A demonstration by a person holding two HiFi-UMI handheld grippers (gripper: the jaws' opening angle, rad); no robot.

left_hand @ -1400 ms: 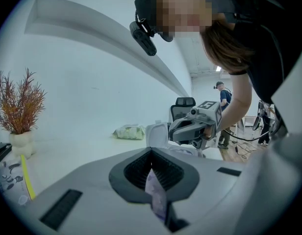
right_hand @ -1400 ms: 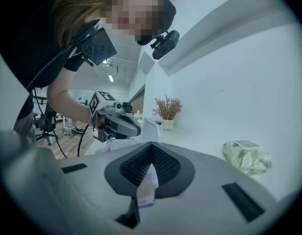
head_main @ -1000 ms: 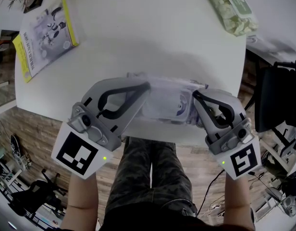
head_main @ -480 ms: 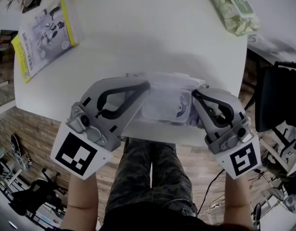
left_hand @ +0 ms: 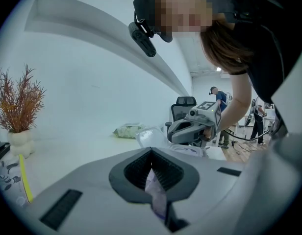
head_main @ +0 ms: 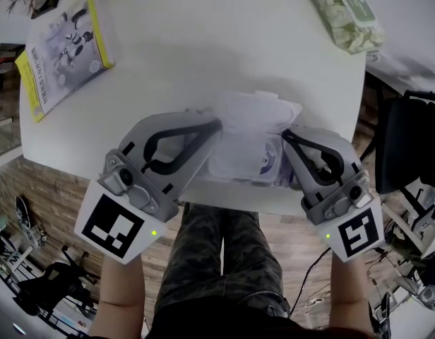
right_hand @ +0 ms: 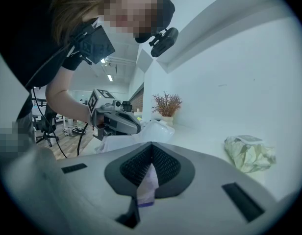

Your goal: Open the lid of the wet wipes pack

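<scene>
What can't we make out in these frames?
Head view: both ends of the wet wipes pack, covered by the left gripper and right gripper.
Head view: the opening under the raised lid, too washed out to read.
Gripper views: where on the pack each shut gripper bites; only a lavender strip shows.
Head view: green pack, cut by the top edge.

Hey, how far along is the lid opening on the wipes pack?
Done: the lid stands flipped up over the wet wipes pack. In hand: the left gripper and right gripper are each shut on an end of the pack. Left: apparently little, perhaps folding the lid fully back.
</scene>
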